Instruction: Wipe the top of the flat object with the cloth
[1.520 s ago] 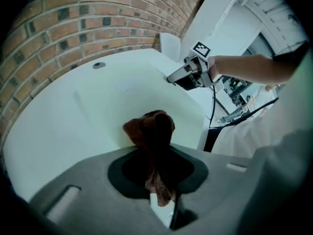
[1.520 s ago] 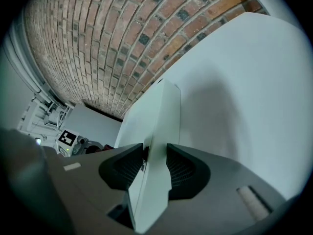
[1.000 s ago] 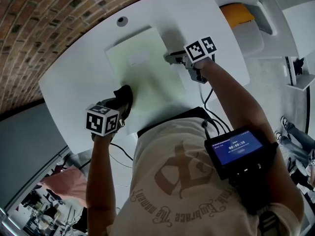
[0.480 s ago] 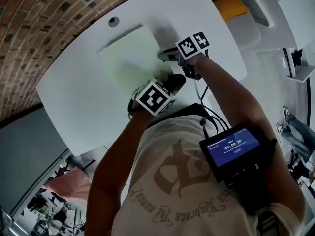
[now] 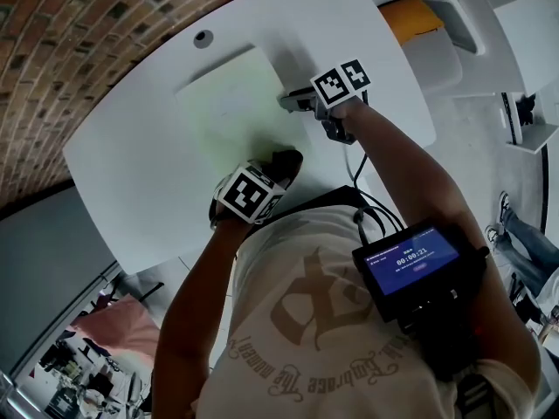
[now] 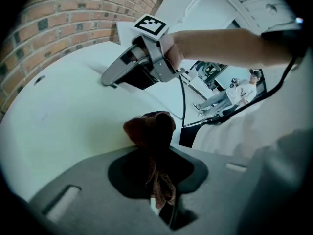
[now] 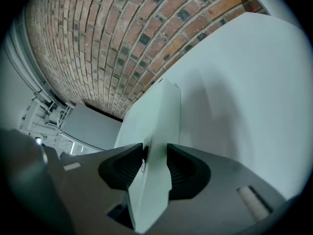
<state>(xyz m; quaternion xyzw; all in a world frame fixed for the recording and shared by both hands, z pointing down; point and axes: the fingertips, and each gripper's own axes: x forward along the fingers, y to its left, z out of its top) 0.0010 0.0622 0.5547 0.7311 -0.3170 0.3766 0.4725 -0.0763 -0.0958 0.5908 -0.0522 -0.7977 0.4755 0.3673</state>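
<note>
The left gripper's (image 6: 157,182) jaws are closed on a dark brown cloth (image 6: 150,130), which is pinched low between them and bunched into a wad beyond the tips. The wad is pressed onto the pale top of the flat object (image 5: 231,103), close to that object's near edge, as seen in the head view. The right gripper's (image 7: 155,161) jaws are shut on the flat object's right-hand edge. In the right gripper view the thin pale green panel is seen edge-on, held between the two ribbed pads.

The flat object is laid on a white table (image 5: 122,164), its far edge just beside a small round dark fitting (image 5: 203,37) set in the tabletop. The two grippers are kept near each other but apart.

The left forearm is bent inward from the torso, with the marker cube turned upward. The right arm is stretched forward. A dark device with a lit blue screen (image 5: 410,258) is carried on it. A brick wall (image 5: 70,24) is seen beyond the table.
</note>
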